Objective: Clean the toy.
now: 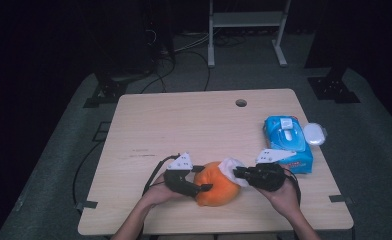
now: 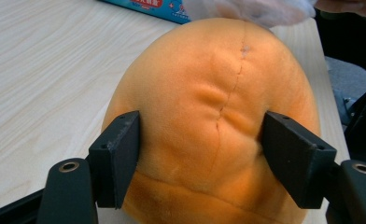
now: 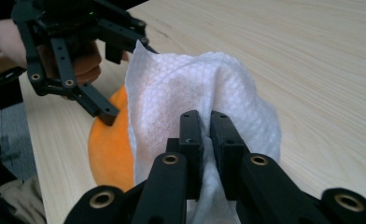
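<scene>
An orange soft ball-shaped plush (image 1: 215,187) lies on the wooden table (image 1: 184,125) near its front edge. My left gripper (image 1: 204,178) is shut on it from the left. In the left gripper view both pads dent the plush (image 2: 214,102) on either side of a seam. A white wet wipe (image 1: 231,166) lies against the plush's upper right side, and my right gripper (image 1: 236,173) is shut on it. The right gripper view has my right gripper (image 3: 207,121) pinching a fold of the wipe (image 3: 181,84), which drapes over the plush (image 3: 109,144).
A blue pack of wet wipes (image 1: 288,142) lies at the table's right, with a white oval object (image 1: 314,133) beside it at the edge. There is a round hole (image 1: 241,103) near the far edge. Cables trail off the left side.
</scene>
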`<state>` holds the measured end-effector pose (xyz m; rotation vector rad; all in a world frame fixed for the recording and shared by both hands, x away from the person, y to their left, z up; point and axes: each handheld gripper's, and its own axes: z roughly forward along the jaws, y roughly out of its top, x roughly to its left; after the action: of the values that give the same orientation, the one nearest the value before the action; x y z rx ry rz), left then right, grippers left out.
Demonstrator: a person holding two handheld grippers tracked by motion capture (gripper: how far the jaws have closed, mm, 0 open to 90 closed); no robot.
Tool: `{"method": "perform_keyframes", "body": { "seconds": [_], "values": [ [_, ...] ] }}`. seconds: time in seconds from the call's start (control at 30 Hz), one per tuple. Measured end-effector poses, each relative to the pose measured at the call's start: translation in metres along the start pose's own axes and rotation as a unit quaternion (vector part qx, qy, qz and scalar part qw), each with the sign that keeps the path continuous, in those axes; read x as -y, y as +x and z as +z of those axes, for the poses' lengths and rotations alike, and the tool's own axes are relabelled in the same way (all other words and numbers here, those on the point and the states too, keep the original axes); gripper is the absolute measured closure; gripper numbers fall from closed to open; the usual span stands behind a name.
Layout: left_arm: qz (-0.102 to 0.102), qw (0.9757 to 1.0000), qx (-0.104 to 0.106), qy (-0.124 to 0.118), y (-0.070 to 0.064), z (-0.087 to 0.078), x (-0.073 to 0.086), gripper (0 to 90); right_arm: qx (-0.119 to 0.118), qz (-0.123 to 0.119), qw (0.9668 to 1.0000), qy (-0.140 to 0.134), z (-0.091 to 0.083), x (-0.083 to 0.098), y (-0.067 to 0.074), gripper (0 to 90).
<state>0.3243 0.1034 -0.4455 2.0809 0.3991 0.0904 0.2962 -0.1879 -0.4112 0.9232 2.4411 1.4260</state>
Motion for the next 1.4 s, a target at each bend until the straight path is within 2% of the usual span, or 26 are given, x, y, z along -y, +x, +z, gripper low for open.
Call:
{"method": "perform_keyframes", "body": {
  "seconds": [0.03,0.1,0.2,0.23,0.33,0.4,0.47,0.53,0.63,0.7,0.77,0.83,0.93,1.0,1.03,1.1,1.2,1.3,1.33,1.4],
  "values": [
    [0.000,1.0000,0.001,-0.001,0.000,0.000,0.000,29.3,0.002,-0.006,1.0000,0.005,0.002,0.001,0.001,83.3],
    [-0.001,1.0000,0.003,-0.001,0.000,0.000,0.000,29.3,0.003,-0.002,0.9999,0.013,0.004,0.004,-0.003,83.4],
    [-0.002,1.0000,0.004,-0.002,0.001,0.000,0.000,29.3,0.043,-0.006,0.9983,0.038,0.003,0.011,-0.011,83.4],
    [-0.003,1.0000,0.004,-0.004,0.001,0.000,0.001,29.3,0.045,-0.002,0.9983,0.036,0.002,0.013,-0.013,83.4],
    [-0.001,1.0000,0.002,-0.003,0.000,0.001,0.000,29.3,0.034,-0.006,0.9994,0.009,-0.002,0.005,-0.008,83.4],
    [0.000,1.0000,0.002,-0.002,0.000,0.000,0.000,29.3,0.017,-0.013,0.9998,-0.005,-0.003,-0.002,-0.001,83.3],
    [0.001,1.0000,0.002,-0.002,0.000,0.000,0.000,29.2,0.013,-0.028,0.9995,0.006,0.001,-0.002,0.005,83.3],
    [0.002,1.0000,0.002,-0.001,-0.002,0.001,-0.001,29.1,0.010,-0.022,0.9996,0.014,0.004,0.002,0.002,83.3],
    [0.012,0.9999,-0.003,0.003,-0.006,0.004,-0.004,28.9,0.032,-0.020,0.9986,0.037,0.001,0.010,-0.004,83.3],
    [0.014,0.9999,-0.004,0.004,-0.007,0.004,-0.004,28.7,0.025,-0.003,0.9995,0.020,-0.005,0.009,-0.007,83.3],
    [0.015,0.9999,-0.005,0.005,-0.007,0.004,-0.005,28.7,0.014,-0.006,0.9999,-0.004,-0.009,0.000,-0.001,83.3],
    [0.017,0.9998,-0.005,0.005,-0.007,0.004,-0.005,28.7,0.009,-0.018,0.9997,-0.012,-0.007,-0.008,0.005,83.3],
    [0.019,0.9998,-0.005,0.006,-0.007,0.004,-0.005,28.7,0.004,-0.029,0.9996,0.008,0.004,-0.007,0.009,83.3],
    [0.021,0.9998,-0.004,0.005,-0.009,0.005,-0.006,28.6,-0.004,-0.016,0.9997,0.017,0.007,0.000,0.005,83.4],
    [0.023,0.9997,-0.005,0.007,-0.010,0.005,-0.007,28.5,-0.001,-0.011,0.9997,0.022,0.005,0.003,0.000,83.3],
    [0.027,0.9996,-0.006,0.010,-0.012,0.005,-0.008,28.5,0.022,-0.015,0.9990,0.036,0.001,0.006,-0.004,83.2],
    [0.035,0.9993,-0.009,0.014,-0.015,0.006,-0.010,28.3,0.020,-0.002,0.9996,0.018,-0.005,0.005,-0.005,83.2],
    [0.048,0.9986,-0.012,0.017,-0.020,0.009,-0.012,28.3,0.008,-0.024,0.9997,-0.001,-0.003,-0.009,0.008,83.2],
    [0.050,0.9985,-0.013,0.018,-0.020,0.009,-0.012,28.3,0.004,-0.035,0.9994,0.003,0.002,-0.012,0.013,82.9],
    [0.049,0.9986,-0.012,0.018,-0.020,0.009,-0.012,28.2,0.007,-0.041,0.9991,0.013,0.006,-0.010,0.014,82.9]
  ]
}}
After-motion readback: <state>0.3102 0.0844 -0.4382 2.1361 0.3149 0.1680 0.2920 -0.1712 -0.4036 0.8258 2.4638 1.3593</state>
